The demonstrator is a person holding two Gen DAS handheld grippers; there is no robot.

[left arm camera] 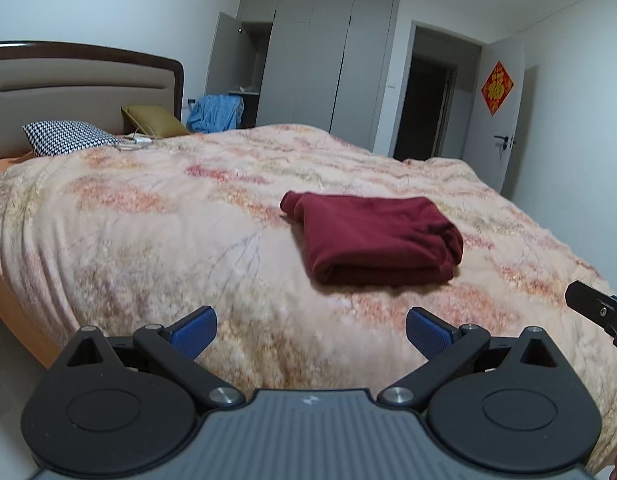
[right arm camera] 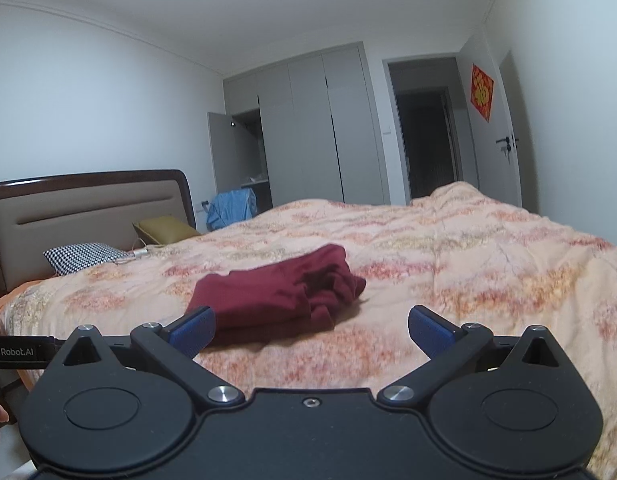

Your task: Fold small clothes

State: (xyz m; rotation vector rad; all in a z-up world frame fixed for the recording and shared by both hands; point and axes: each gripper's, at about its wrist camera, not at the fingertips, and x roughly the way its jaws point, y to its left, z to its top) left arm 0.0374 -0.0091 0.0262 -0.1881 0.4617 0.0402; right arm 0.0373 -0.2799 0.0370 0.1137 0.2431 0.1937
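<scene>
A dark red garment (left arm camera: pixel 372 240) lies folded into a thick rectangle on the pink floral bedspread (left arm camera: pixel 168 208). In the right wrist view the same garment (right arm camera: pixel 276 292) lies just beyond the fingers, its right end bunched. My left gripper (left arm camera: pixel 311 330) is open and empty, a short way in front of the garment. My right gripper (right arm camera: pixel 311 330) is open and empty, its left blue pad (right arm camera: pixel 192 332) close to the garment's near edge. The right gripper's tip (left arm camera: pixel 596 308) shows at the right edge of the left wrist view.
A houndstooth pillow (left arm camera: pixel 68 136) and an olive cushion (left arm camera: pixel 154 120) lie by the headboard (left arm camera: pixel 80 80). A blue cloth heap (left arm camera: pixel 216 112) sits beyond the bed. Grey wardrobe (left arm camera: pixel 324 60) with one door open, and a dark doorway (left arm camera: pixel 428 92), stand behind.
</scene>
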